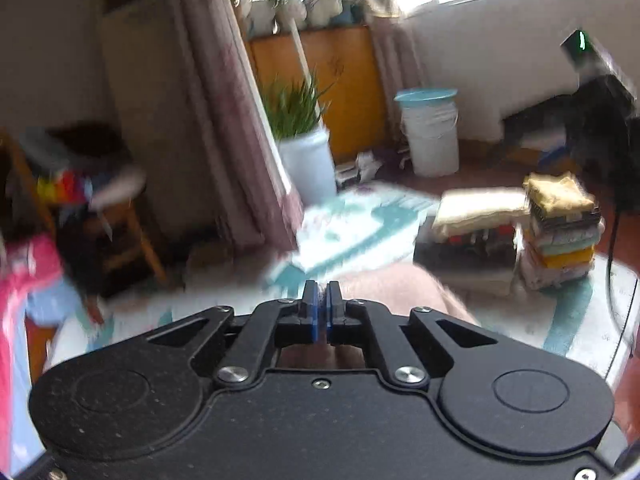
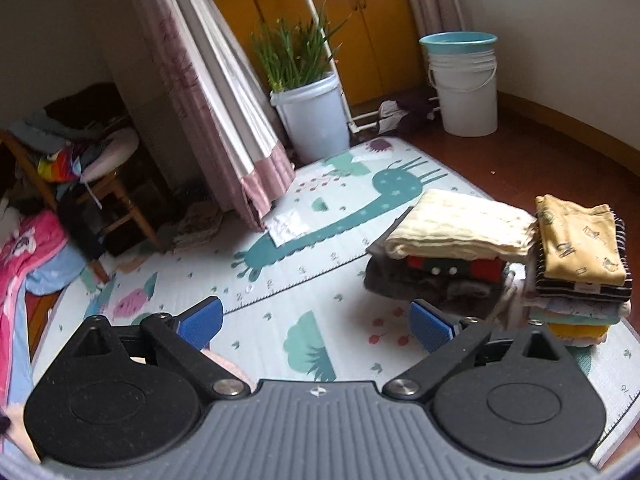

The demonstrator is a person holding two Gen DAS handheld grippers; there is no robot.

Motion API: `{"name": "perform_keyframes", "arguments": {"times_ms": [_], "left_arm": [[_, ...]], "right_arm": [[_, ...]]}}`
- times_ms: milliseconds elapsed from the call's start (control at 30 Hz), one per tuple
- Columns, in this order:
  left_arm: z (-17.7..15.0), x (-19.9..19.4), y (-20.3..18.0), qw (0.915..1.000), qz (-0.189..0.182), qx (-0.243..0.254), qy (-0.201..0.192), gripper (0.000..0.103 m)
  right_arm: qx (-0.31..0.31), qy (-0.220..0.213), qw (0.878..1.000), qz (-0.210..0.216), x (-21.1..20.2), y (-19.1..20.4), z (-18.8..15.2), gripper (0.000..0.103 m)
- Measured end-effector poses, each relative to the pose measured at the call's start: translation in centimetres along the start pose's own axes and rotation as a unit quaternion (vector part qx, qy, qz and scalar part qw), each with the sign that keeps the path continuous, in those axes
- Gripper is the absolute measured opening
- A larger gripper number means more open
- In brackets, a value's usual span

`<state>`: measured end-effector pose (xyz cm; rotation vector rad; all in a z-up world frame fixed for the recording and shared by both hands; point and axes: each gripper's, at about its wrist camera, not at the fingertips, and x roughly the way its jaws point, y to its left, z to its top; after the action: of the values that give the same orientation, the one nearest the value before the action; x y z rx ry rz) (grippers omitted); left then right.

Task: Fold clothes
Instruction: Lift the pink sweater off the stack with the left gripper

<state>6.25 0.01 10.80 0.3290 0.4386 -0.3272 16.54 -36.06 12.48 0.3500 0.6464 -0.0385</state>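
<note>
My left gripper is shut with nothing visible between its blue pads, held above the play mat; its view is blurred. My right gripper is open and empty, low over the mat. Two stacks of folded clothes stand on the mat at the right: a low one topped by a cream cloth and a taller one topped by a yellow printed garment. Both stacks also show in the left wrist view. A heap of unfolded clothes, pink and light blue, lies at the far left.
A wooden chair piled with clothes stands at the left. A pink curtain hangs to the mat. A white pot with a green plant and a white bucket with a teal basin stand beyond the mat before orange cabinets.
</note>
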Motion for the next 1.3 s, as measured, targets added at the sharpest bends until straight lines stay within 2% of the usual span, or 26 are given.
{"name": "perform_keyframes", "arguments": {"times_ms": [33,133,233,500,567,633,667,733,800,900,1033,1133,1200,1233,1267,1300], "left_arm": [[-0.7,0.6,0.0,0.9998,-0.007,-0.009,0.014,0.001],[-1.5,1.9,-0.7,0.9996,-0.008,0.014,0.021,0.001],[-3.0,3.7,-1.0,0.9986,-0.016,0.013,0.049,0.001],[-3.6,2.6,1.0,0.9994,-0.013,0.01,0.032,0.001],[-3.8,2.4,1.0,0.9993,-0.014,0.01,0.033,0.001],[-4.7,2.9,0.6,0.9981,-0.027,0.015,0.054,0.001],[-5.4,3.2,0.3,0.9966,-0.039,0.018,0.071,0.001],[-6.8,4.3,-0.5,0.9879,-0.087,0.028,0.125,0.001],[-8.3,5.2,-1.3,0.9734,-0.139,0.036,0.178,0.001],[-10.0,6.2,-2.1,0.9548,-0.172,0.051,0.237,0.007],[-9.9,6.4,-1.2,0.9569,-0.163,0.034,0.238,0.008],[-9.2,6.5,-0.2,0.9624,-0.145,0.016,0.229,0.017],[-8.8,6.5,0.5,0.9662,-0.131,0.003,0.222,0.032],[-8.5,6.6,0.8,0.9679,-0.124,-0.004,0.219,0.036],[-8.3,6.6,1.2,0.9696,-0.115,-0.011,0.216,0.047],[-8.1,6.6,1.5,0.9712,-0.107,-0.017,0.212,0.051]], "right_arm": [[-0.008,0.003,1.0,-0.002,0.2,0.6,-0.2,0.099],[-0.033,0.015,0.999,-0.005,0.9,2.1,-0.8,0.099],[-0.041,0.027,0.999,-0.008,1.7,3.3,-1.3,0.099],[-0.059,0.047,0.997,0.008,3.5,5.5,-1.9,0.099],[-0.061,0.052,0.997,0.012,3.9,5.9,-2.0,0.099],[-0.067,0.059,0.996,0.015,4.4,6.4,-2.2,0.099],[-0.071,0.064,0.995,0.018,4.6,6.6,-2.4,0.099],[-0.081,0.076,0.994,0.023,5.0,6.9,-2.7,0.099],[-0.096,0.101,0.99,0.033,5.6,7.2,-3.3,0.1],[-0.124,0.141,0.981,0.04,6.9,7.5,-4.4,0.1],[-0.132,0.164,0.977,0.034,7.9,7.1,-5.2,0.1],[-0.104,0.169,0.979,0.041,8.5,6.3,-5.1,0.1],[-0.087,0.169,0.98,0.049,8.7,5.9,-4.9,0.1],[-0.084,0.17,0.981,0.052,8.8,5.9,-4.9,0.1],[-0.083,0.17,0.98,0.057,8.9,6.0,-4.9,0.1],[-0.09,0.171,0.979,0.061,8.9,6.2,-5.0,0.1]]}}
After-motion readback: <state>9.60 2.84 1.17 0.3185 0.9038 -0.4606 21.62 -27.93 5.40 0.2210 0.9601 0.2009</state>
